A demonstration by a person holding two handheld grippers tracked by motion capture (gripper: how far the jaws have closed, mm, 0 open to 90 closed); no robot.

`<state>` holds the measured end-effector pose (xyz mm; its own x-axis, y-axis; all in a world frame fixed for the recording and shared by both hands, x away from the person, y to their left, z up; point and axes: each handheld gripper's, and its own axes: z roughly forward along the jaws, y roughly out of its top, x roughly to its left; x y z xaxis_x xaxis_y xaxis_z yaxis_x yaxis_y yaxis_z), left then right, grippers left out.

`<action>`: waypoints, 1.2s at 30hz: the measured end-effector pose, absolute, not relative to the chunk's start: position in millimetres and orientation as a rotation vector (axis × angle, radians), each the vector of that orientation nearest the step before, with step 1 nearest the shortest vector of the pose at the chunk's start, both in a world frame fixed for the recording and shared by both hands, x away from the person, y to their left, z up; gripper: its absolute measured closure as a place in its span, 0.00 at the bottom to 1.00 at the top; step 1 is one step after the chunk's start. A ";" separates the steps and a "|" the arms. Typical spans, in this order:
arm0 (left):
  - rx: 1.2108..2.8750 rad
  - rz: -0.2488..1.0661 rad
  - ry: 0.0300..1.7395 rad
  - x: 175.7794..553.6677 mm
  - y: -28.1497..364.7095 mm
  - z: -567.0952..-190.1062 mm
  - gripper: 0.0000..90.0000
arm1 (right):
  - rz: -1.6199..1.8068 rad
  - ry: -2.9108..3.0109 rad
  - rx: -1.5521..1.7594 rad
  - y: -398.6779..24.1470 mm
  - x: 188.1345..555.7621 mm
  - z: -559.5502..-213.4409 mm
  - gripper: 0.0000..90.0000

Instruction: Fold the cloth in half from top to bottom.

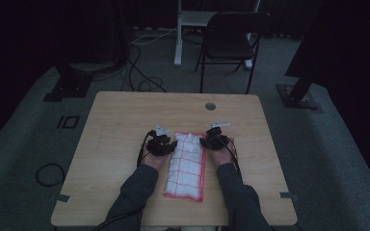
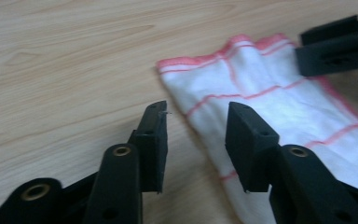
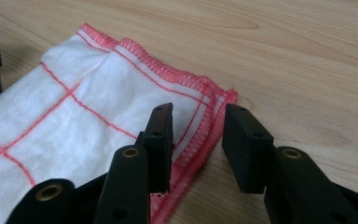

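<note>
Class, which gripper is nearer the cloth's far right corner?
Right. The right gripper straddles the red hem at that corner of the cloth; the left gripper sits open at the opposite long edge.

The high view is looking forward and down from above the light wooden table (image 1: 125, 125). Both gripper views are sitting close and low, sharing the folded white, red-checked cloth (image 2: 279, 98) from opposite sides.

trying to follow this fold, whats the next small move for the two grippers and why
Probably lower and close both: the left gripper and right gripper stand open, straddling opposite side edges of the folded white cloth with red grid lines, near its far end on the light wooden table, neither pinching it.
</note>
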<state>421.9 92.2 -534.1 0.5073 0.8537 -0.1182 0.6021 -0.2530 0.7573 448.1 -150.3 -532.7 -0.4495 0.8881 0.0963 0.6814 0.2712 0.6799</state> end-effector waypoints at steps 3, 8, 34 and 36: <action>1.955 0.402 1.223 425.6 93.0 -536.6 0.63 | 0.949 2.243 1.444 -148.4 449.4 -533.7 0.69; 1.937 0.369 1.244 429.2 94.0 -540.1 0.62 | 0.943 2.242 1.456 -148.1 450.8 -533.6 0.68; 1.884 0.297 1.304 446.5 84.3 -535.6 0.58 | 0.938 2.243 1.424 -137.5 459.7 -534.0 0.92; 1.901 0.305 1.313 447.0 82.1 -537.7 0.58 | 0.940 2.244 1.423 -138.0 459.4 -534.2 0.92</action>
